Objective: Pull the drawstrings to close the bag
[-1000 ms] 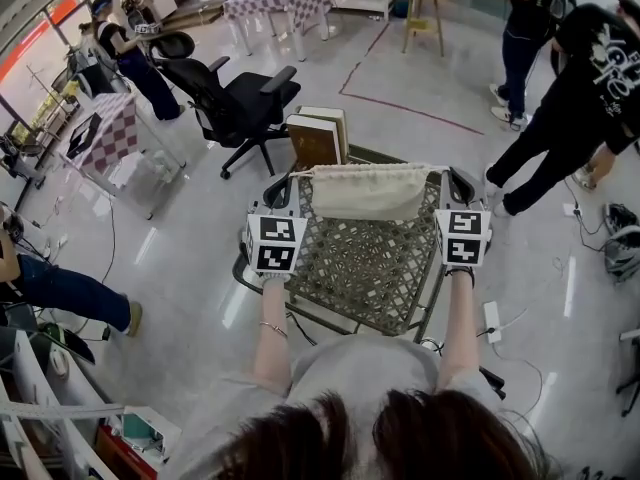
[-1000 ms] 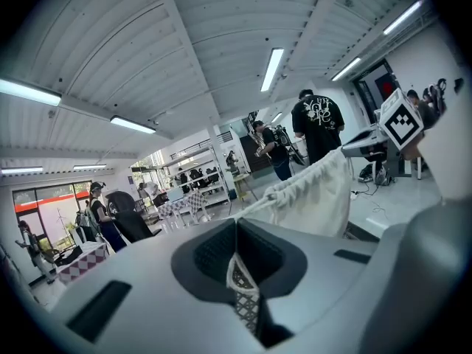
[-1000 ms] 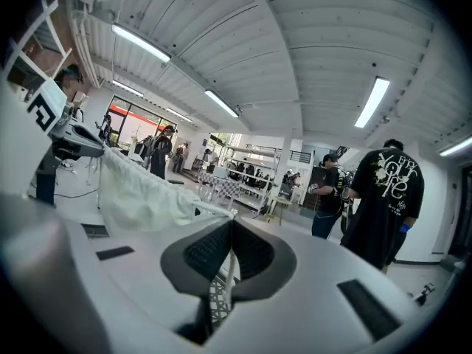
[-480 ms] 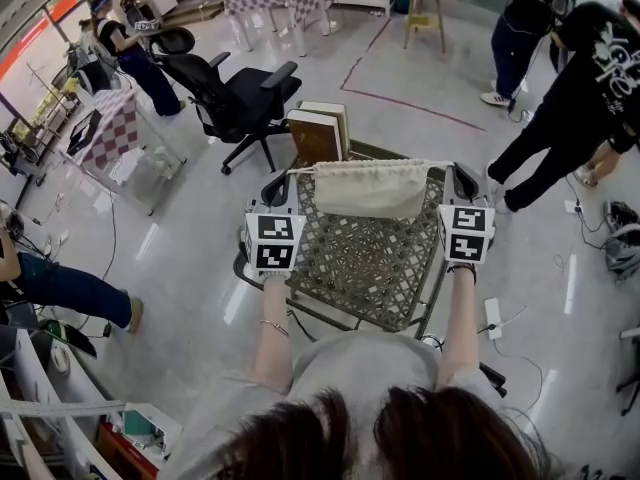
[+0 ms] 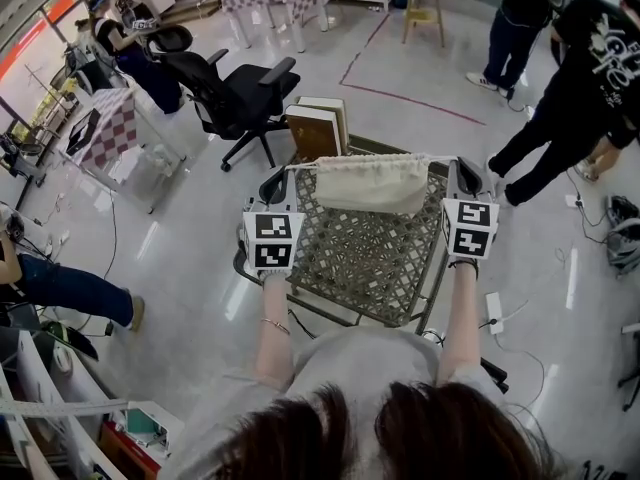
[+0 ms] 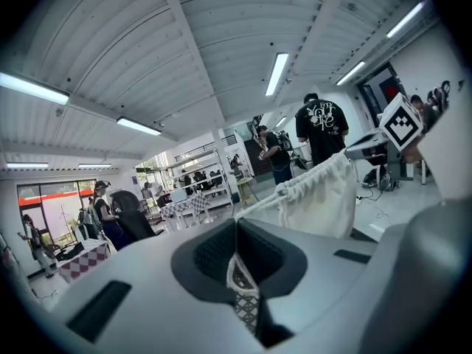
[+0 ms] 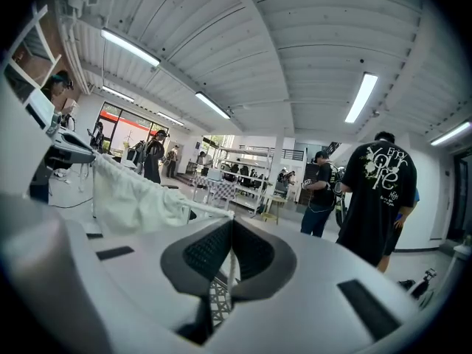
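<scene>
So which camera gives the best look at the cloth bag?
The head view: it shows the whole bag hung by its drawstrings between the left gripper and the right gripper, above the lattice table. The left gripper view catches only one end of it, and the right gripper view only the other end.

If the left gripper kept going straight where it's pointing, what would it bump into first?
Nothing close, it seems. From the left gripper, the bag hangs off to the right and the chair sits to the left. Straight ahead looks free up to a far checkered table, though depth is unclear.
</scene>
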A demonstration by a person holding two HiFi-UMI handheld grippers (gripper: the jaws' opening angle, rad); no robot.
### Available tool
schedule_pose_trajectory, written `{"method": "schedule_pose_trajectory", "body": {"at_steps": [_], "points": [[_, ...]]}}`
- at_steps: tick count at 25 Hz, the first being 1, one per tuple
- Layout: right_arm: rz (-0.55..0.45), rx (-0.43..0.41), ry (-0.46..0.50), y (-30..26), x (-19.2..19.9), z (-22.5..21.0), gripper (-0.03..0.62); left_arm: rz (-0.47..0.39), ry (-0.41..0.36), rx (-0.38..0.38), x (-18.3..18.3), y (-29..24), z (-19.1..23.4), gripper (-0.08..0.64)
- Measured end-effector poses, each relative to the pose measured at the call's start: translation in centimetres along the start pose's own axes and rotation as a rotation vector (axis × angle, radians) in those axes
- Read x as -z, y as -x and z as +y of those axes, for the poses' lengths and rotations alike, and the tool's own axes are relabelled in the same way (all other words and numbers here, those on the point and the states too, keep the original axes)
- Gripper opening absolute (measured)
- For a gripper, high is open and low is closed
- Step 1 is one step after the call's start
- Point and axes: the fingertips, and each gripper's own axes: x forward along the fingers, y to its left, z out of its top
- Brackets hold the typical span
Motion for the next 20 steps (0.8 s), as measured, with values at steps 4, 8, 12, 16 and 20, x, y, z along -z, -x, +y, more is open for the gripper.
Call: {"method": "schedule_pose_trajectory", "body": {"at_steps": [4, 8, 12, 16, 20], "points": [[0.005, 0.000, -0.008, 0.1, 0.2, -0.2, 0.025, -0.006, 0.001, 0.000, 0.0, 0.1, -0.2, 0.028], [-0.007, 0.006, -0.006, 0.0, 0.0, -0.4, 0.025, -0.018, 0.011, -0.014, -0.3, 0.3, 0.1, 0.028], [-0.008, 0.010, -0.006, 0.0, 0.2, -0.5, 0.025, -0.023, 0.048, -0.020, -0.1, 0.5, 0.2, 0.028], [-0.004, 0.022, -0.012, 0.1, 0.5, -0.8, 0.025, -0.023, 0.044, -0.026, 0.0, 0.6, 0.0, 0.028], [-0.002, 0.033, -0.021, 0.0, 0.7, -1.1, 0.025, -0.022, 0.043, -0.039, 0.0, 0.6, 0.2, 0.028]]}}
